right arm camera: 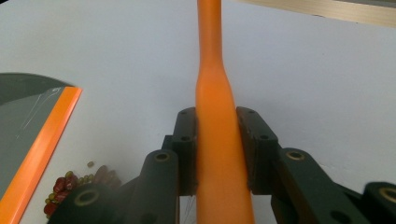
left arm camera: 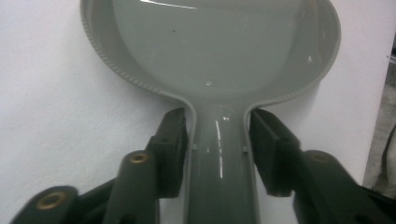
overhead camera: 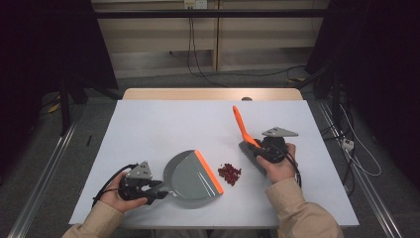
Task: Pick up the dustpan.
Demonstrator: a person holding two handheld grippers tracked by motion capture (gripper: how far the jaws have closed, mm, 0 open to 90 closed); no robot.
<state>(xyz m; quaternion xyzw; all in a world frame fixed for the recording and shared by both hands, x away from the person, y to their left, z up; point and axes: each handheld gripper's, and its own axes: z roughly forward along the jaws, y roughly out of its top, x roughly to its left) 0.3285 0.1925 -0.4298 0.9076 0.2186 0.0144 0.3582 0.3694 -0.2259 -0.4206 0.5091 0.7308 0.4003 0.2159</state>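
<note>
A grey dustpan (overhead camera: 190, 174) with an orange lip (overhead camera: 208, 171) lies flat on the white table (overhead camera: 163, 124). My left gripper (overhead camera: 159, 190) is shut on the dustpan's handle (left arm camera: 218, 158), with a pad pressed on either side. Just right of the orange lip lies a small heap of red beans (overhead camera: 229, 173). My right gripper (overhead camera: 257, 147) is shut on the orange handle (right arm camera: 215, 121) of a brush; the handle (overhead camera: 241, 125) slants up and away. The brush's grey head (overhead camera: 249, 153) sits low by the hand, right of the beans (right arm camera: 65, 186).
The table's far wooden edge (overhead camera: 213, 93) lies beyond the white top. Cables (overhead camera: 198, 59) run across the floor behind, and dark stands (overhead camera: 64, 104) flank the table. The dustpan's lip (right arm camera: 39, 144) shows left in the right gripper view.
</note>
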